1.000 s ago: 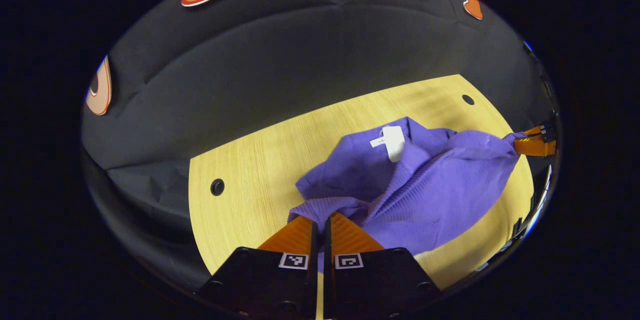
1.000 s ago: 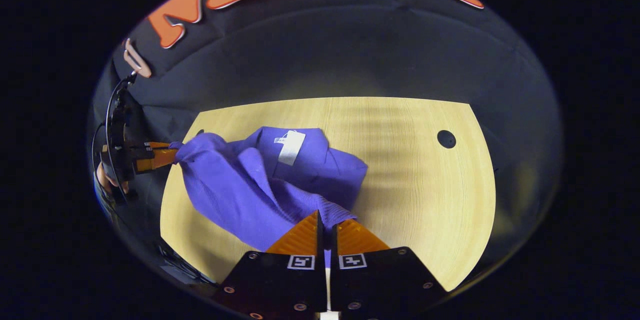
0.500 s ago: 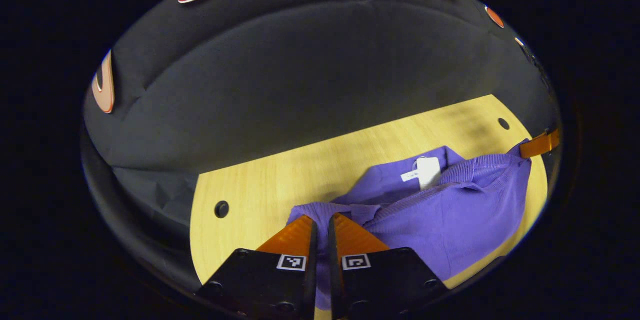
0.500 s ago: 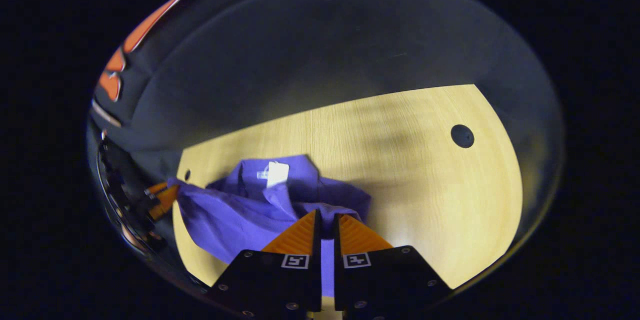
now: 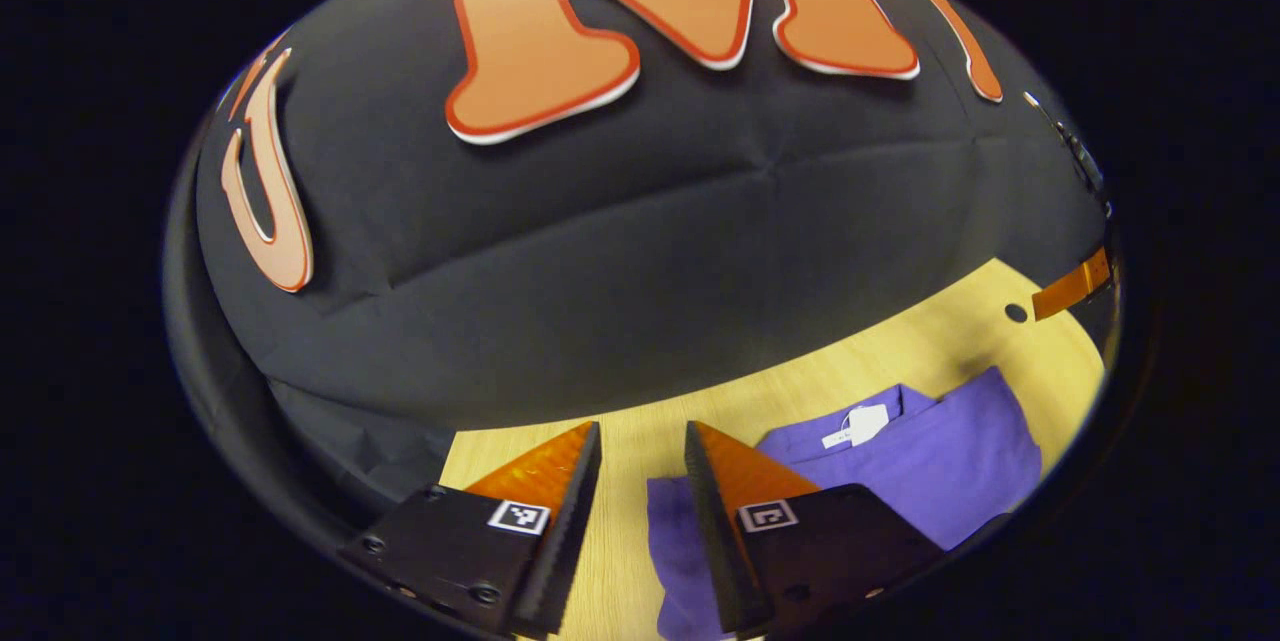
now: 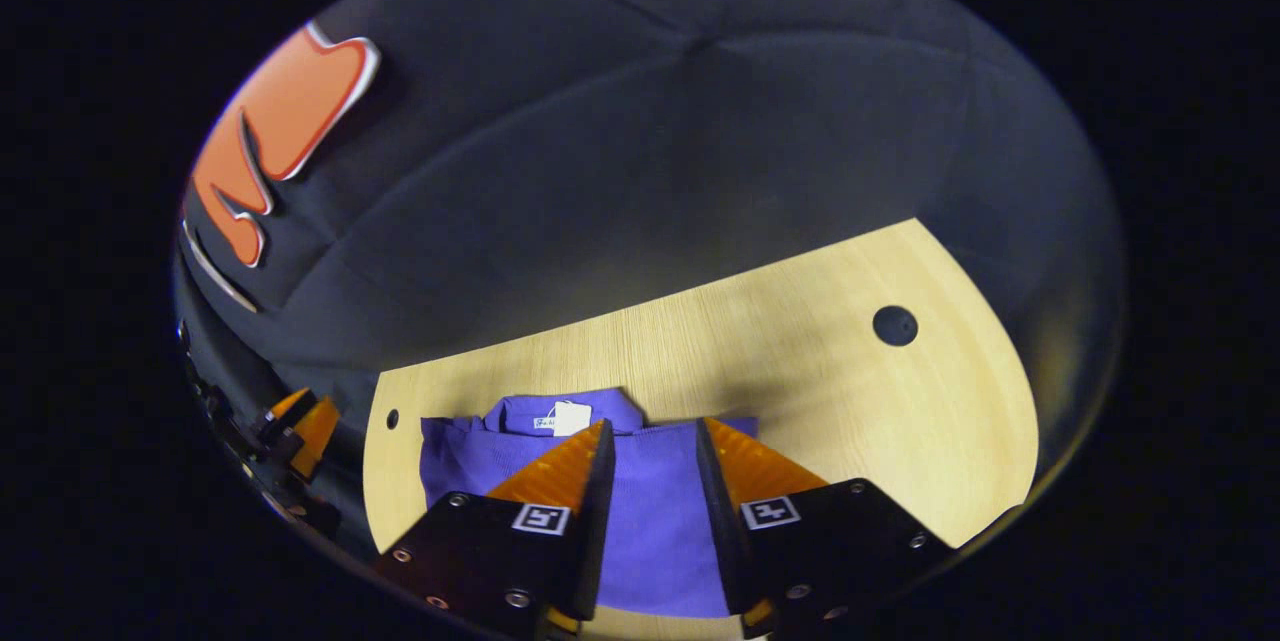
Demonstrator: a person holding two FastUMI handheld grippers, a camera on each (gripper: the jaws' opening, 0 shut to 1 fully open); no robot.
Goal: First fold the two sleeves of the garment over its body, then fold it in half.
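Observation:
A purple knit garment (image 5: 930, 466) lies folded flat on the wooden table (image 5: 900, 351), its white neck tag (image 5: 866, 421) facing up. My left gripper (image 5: 642, 446) is open above the garment's left corner, holding nothing. In the right gripper view the garment (image 6: 655, 511) lies under my right gripper (image 6: 651, 441), which is open and empty, with the tag (image 6: 571, 416) near the collar. The right gripper (image 5: 1072, 287) shows at the far right of the left gripper view. The left gripper (image 6: 300, 421) shows at the left edge of the right gripper view.
The table (image 6: 800, 361) has a round cable hole (image 6: 894, 325) at its right and a small one (image 6: 392, 418) at its left. A hole (image 5: 1015, 312) also lies near the far corner in the left gripper view. The black booth wall stands close behind.
Both grippers let go of the garment's edge and opened. They lifted and tilted up, and the garment now lies flat, folded over on itself.

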